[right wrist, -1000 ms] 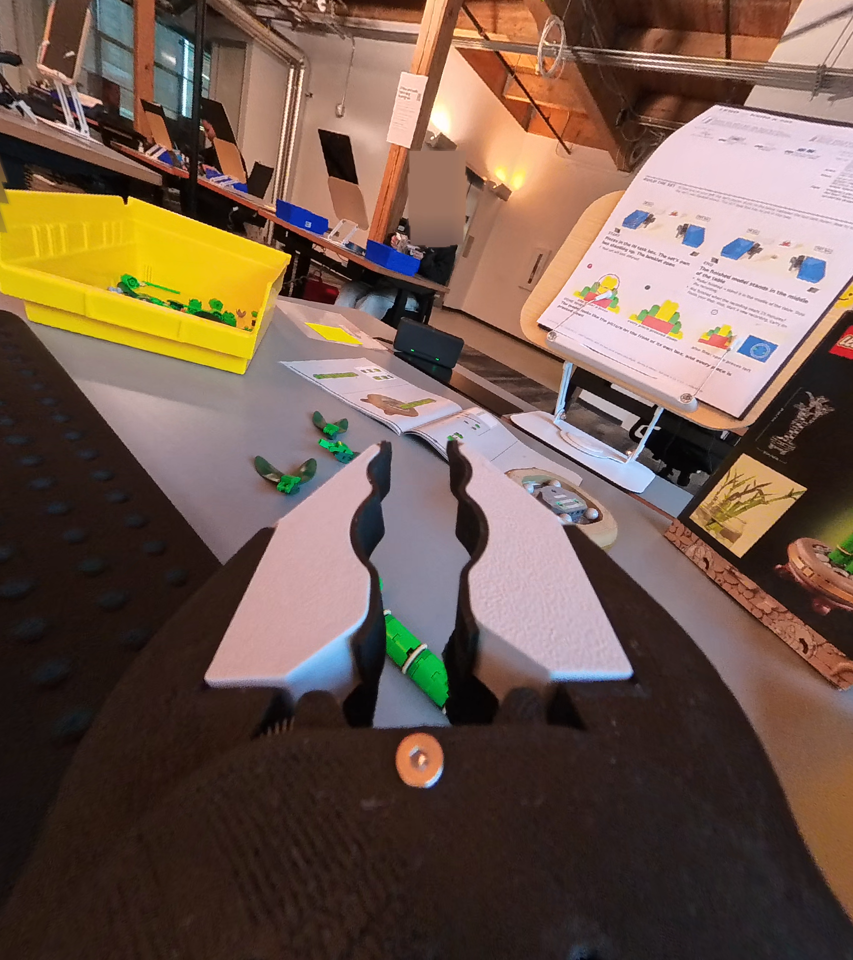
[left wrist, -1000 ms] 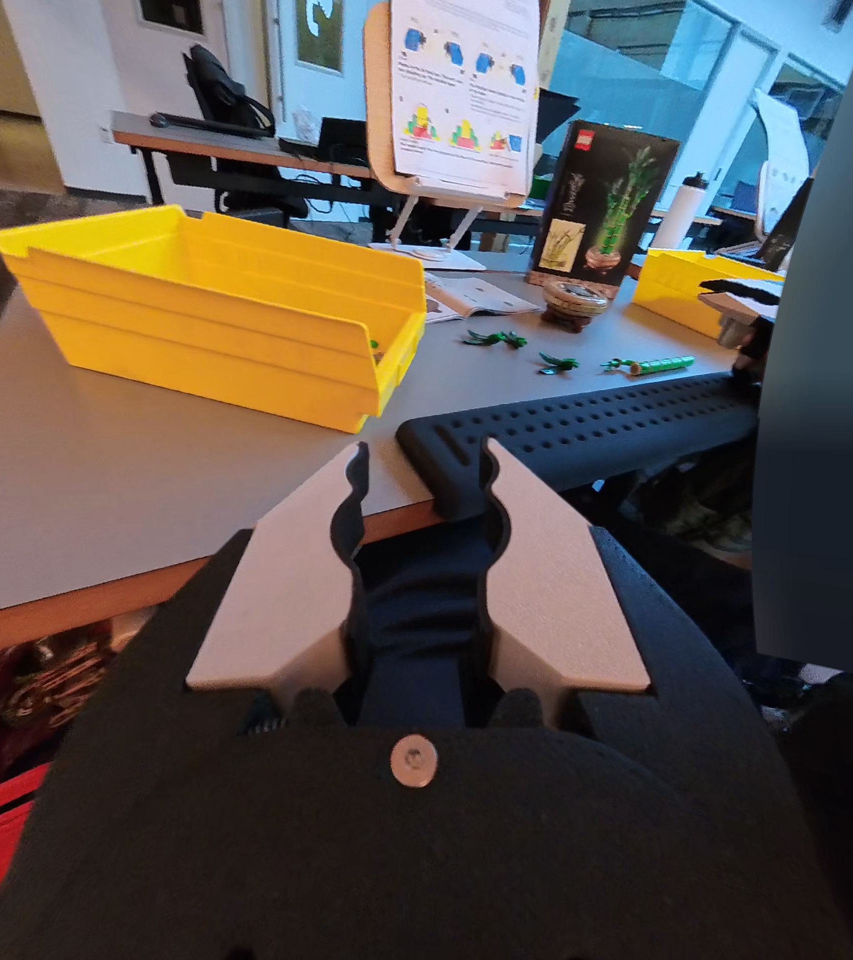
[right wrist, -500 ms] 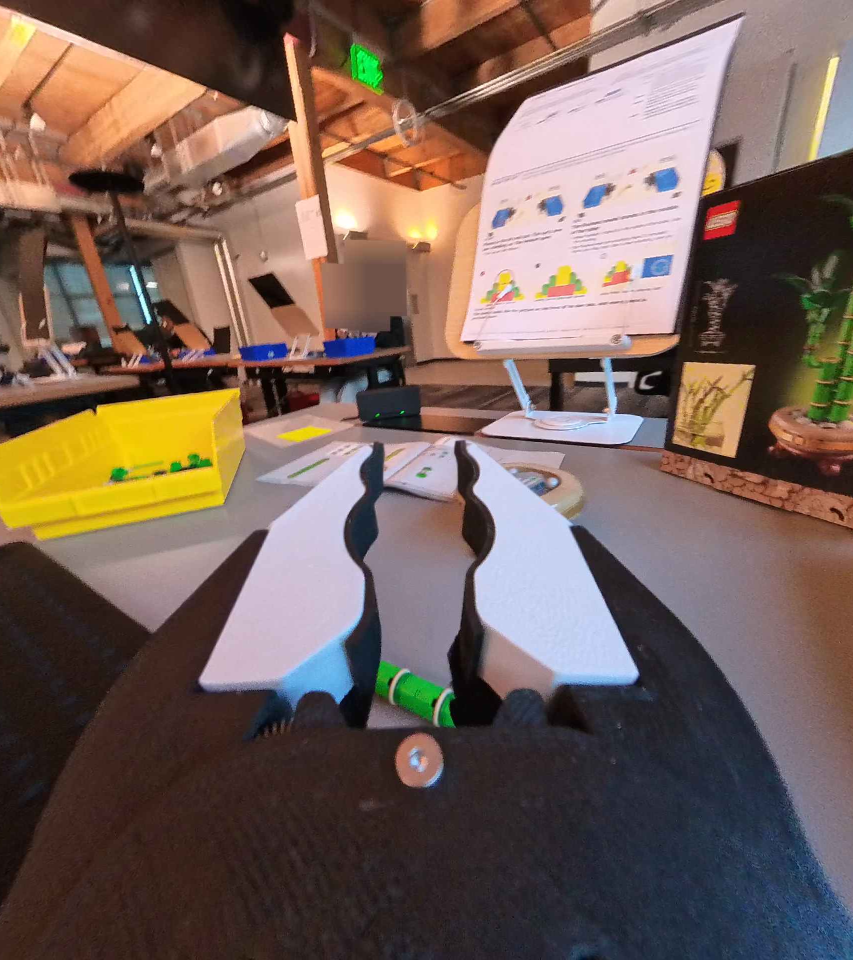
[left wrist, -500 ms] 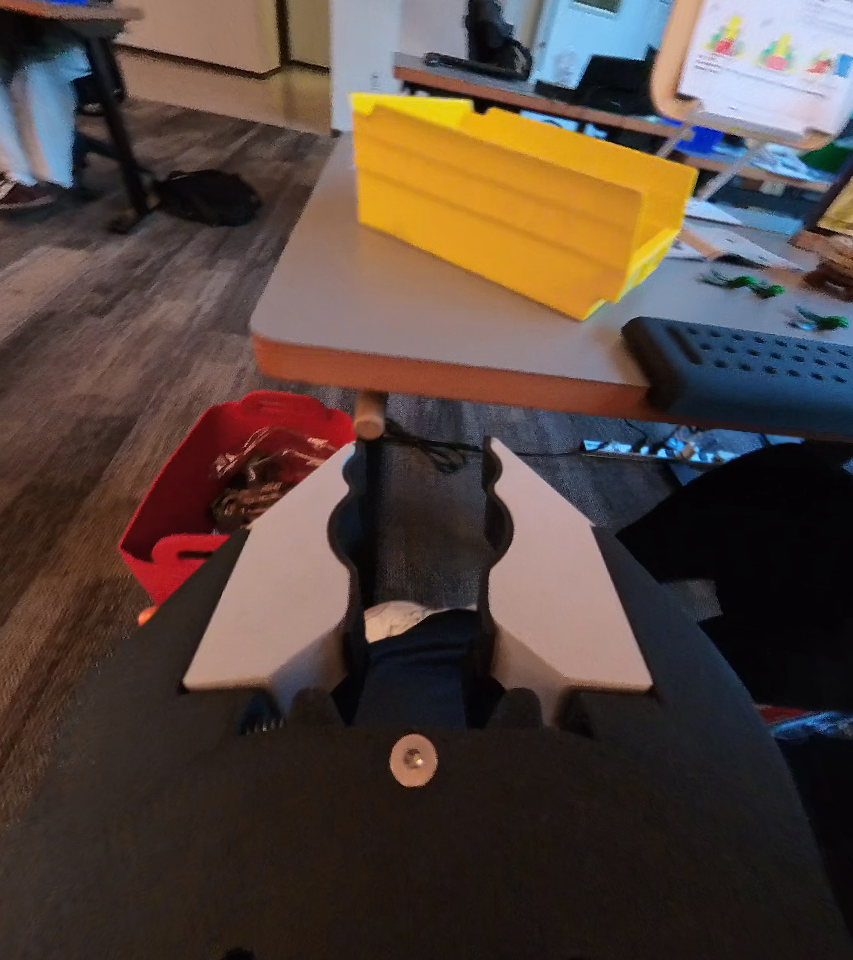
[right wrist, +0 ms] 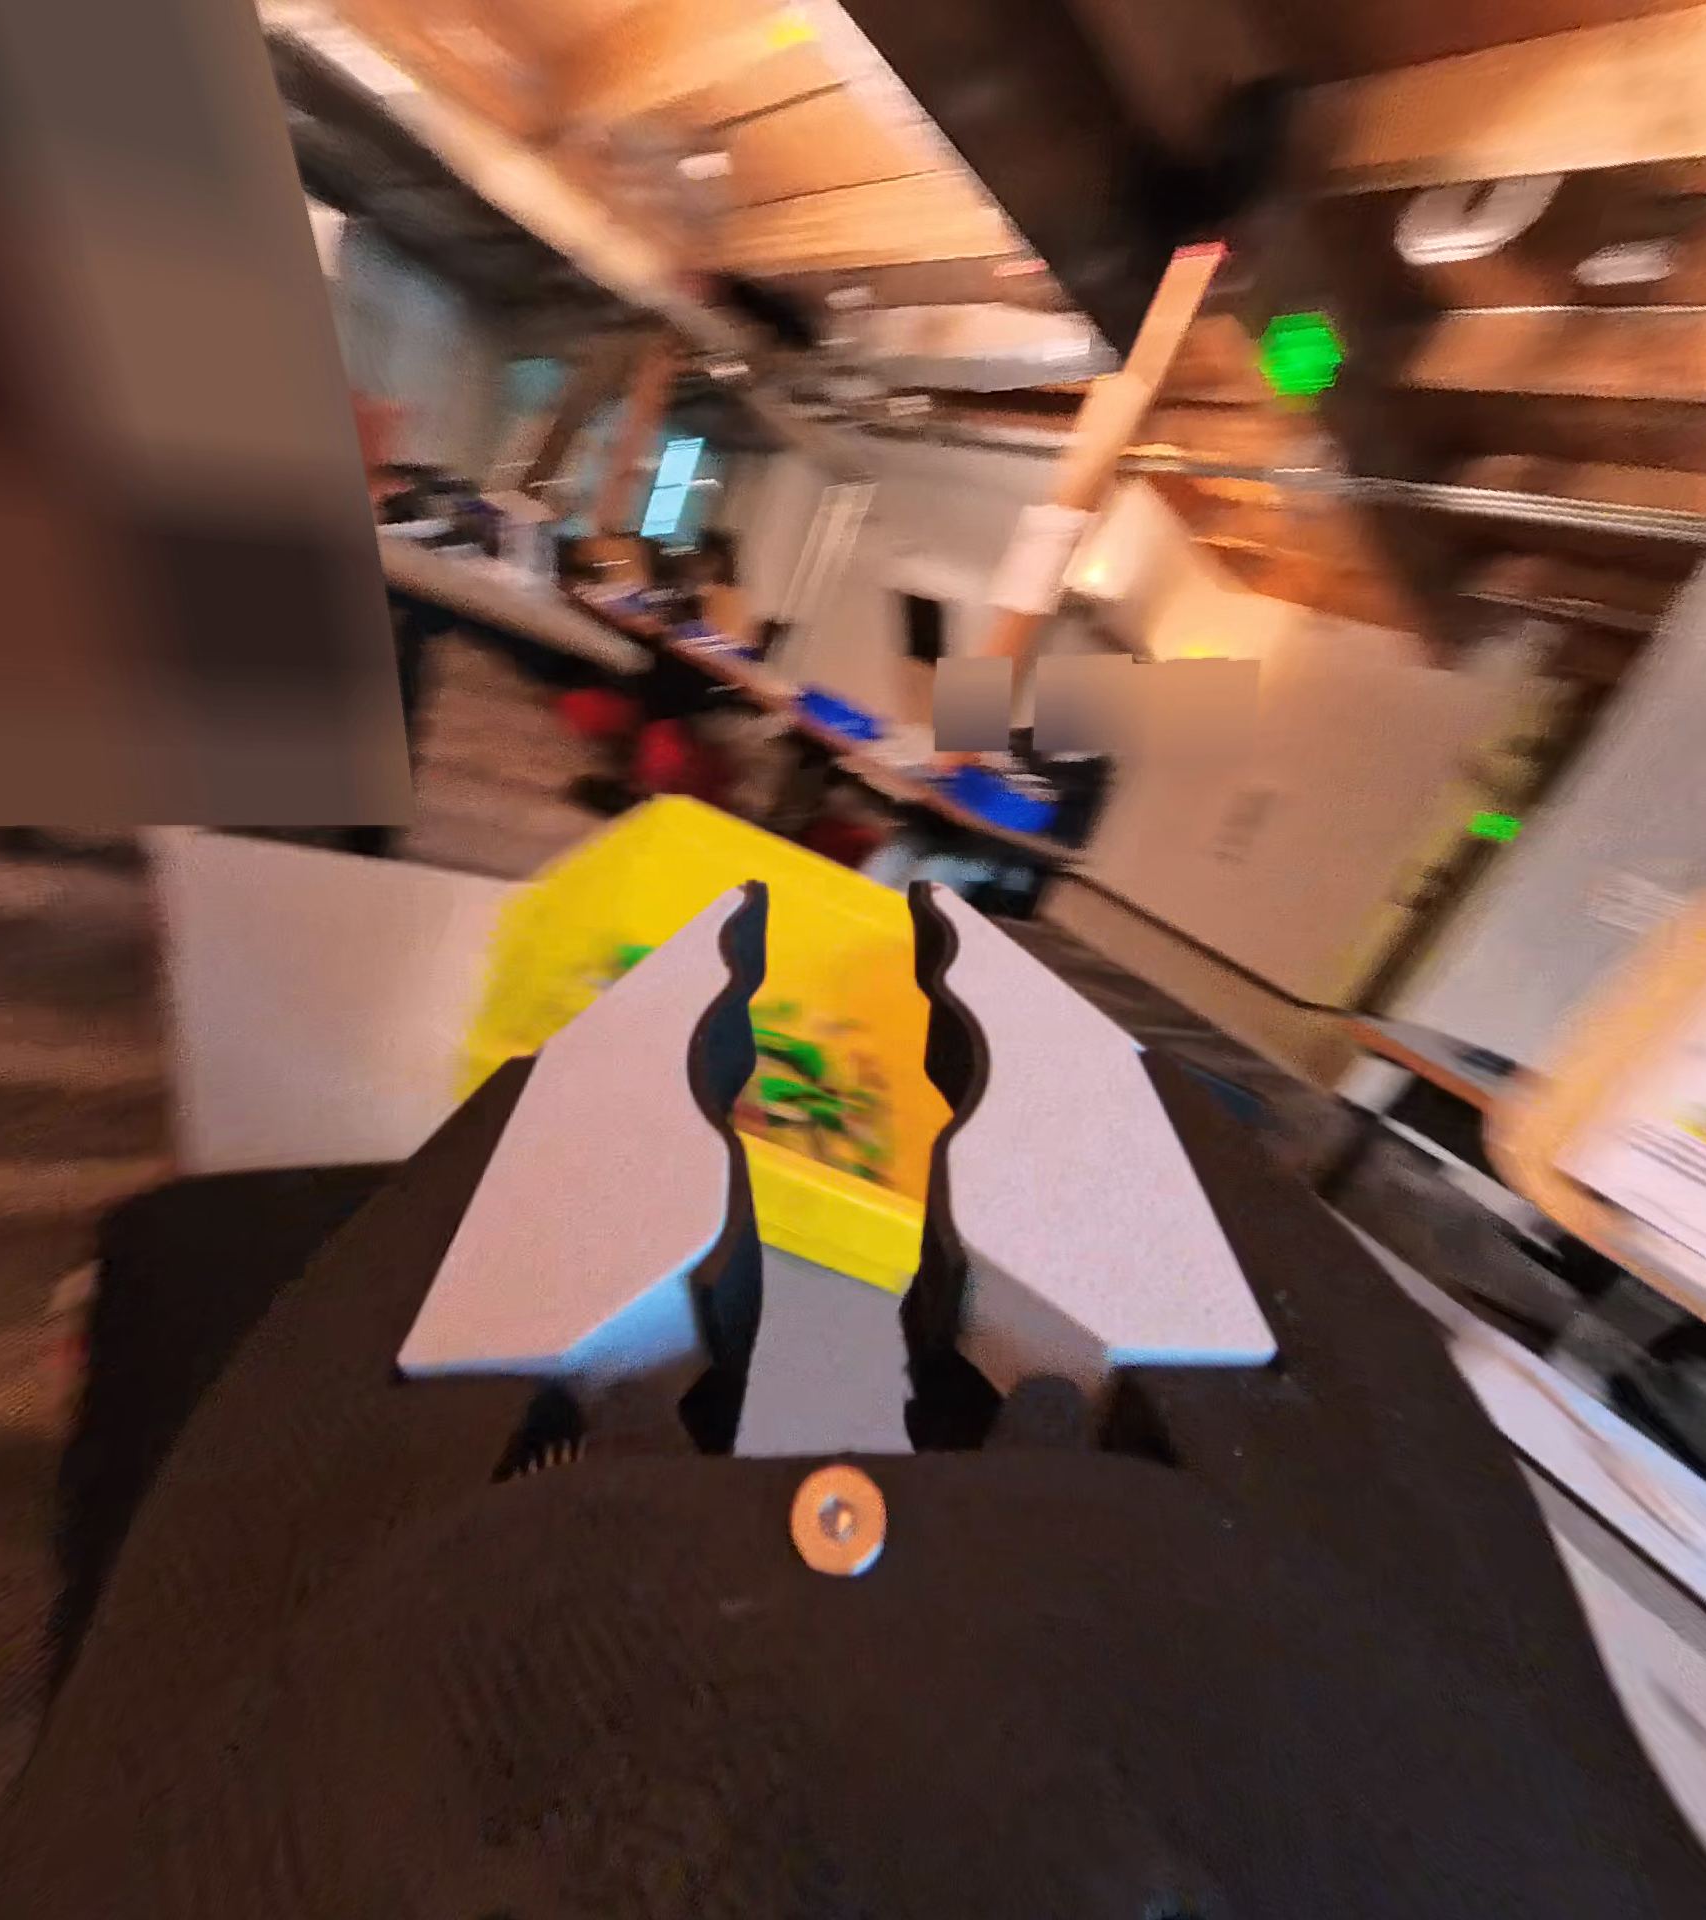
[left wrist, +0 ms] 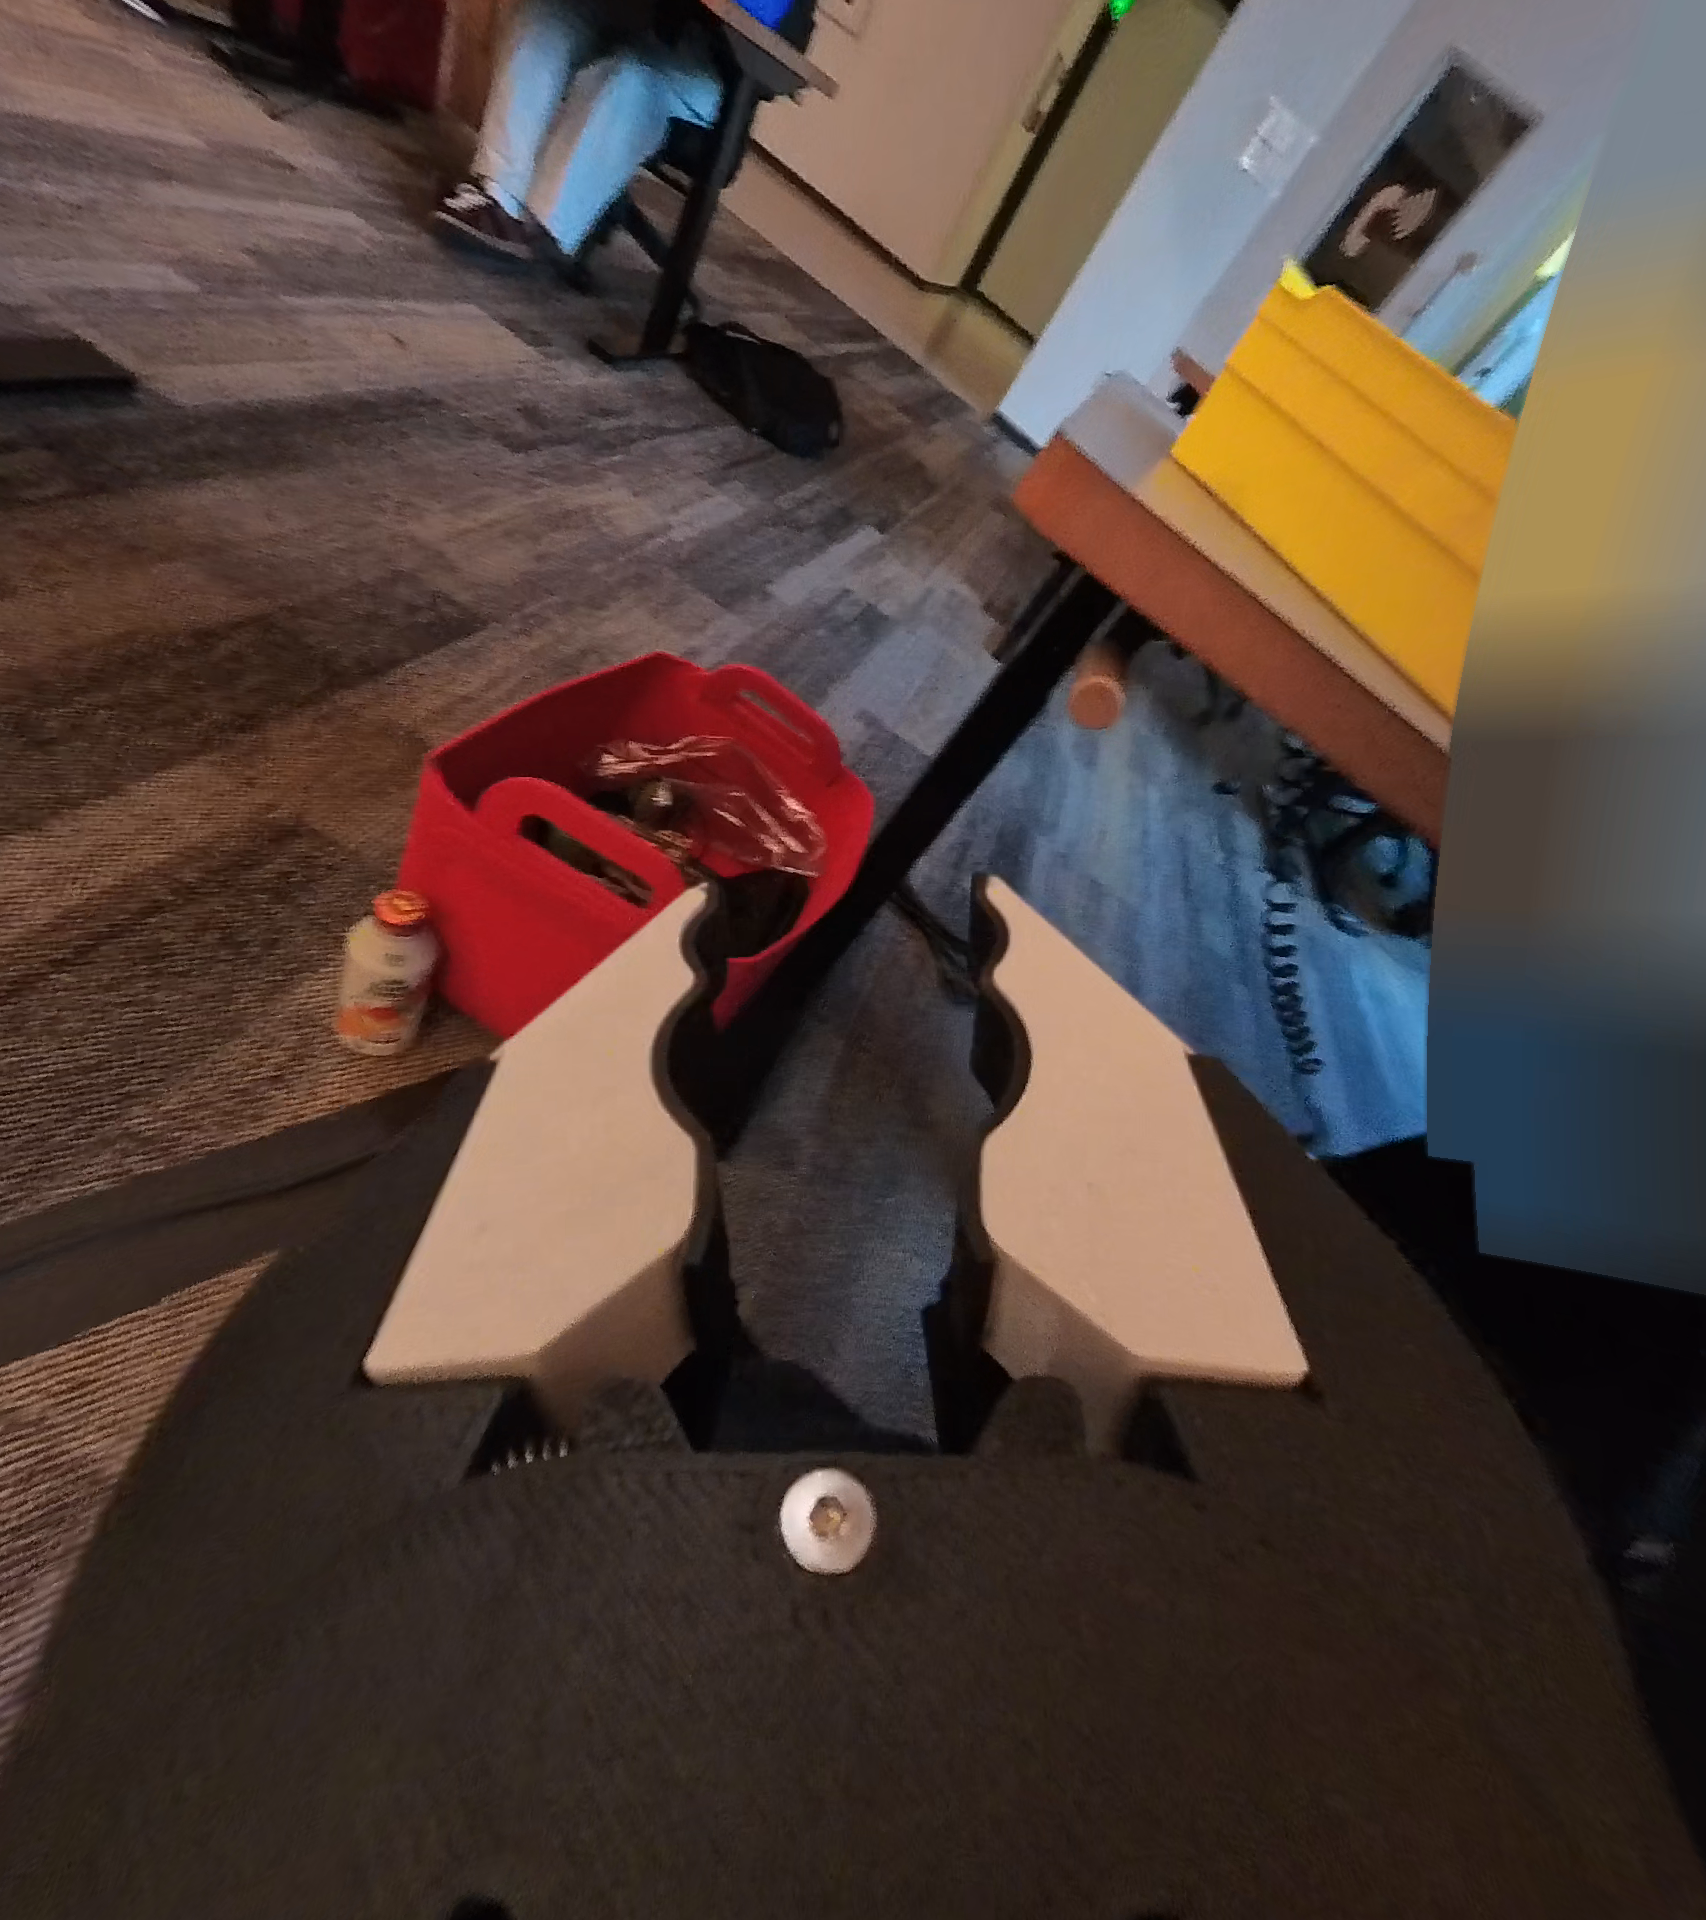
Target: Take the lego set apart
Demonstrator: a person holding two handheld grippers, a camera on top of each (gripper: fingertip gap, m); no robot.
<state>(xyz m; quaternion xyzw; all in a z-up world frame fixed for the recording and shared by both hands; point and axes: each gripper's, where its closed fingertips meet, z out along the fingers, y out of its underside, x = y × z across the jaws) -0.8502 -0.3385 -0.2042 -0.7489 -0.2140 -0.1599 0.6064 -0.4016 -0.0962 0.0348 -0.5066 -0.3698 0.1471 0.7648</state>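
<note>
Green lego pieces (right wrist: 807,1091) lying blurred in yellow bin (right wrist: 828,1216), right gripper (right wrist: 836,904) hanging empty with fingers apart, left gripper (left wrist: 838,899) gaping empty over floor near red basket (left wrist: 516,904).

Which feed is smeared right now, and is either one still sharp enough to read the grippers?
Right wrist view: heavy motion blur; yellow bin and green pieces smeared, right gripper itself crisp, jaws apart. Left wrist view: milder blur, left gripper sharp and open, red basket on the floor readable.

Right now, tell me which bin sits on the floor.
The red basket, beside a small bottle; the yellow bin rests on the table.
</note>
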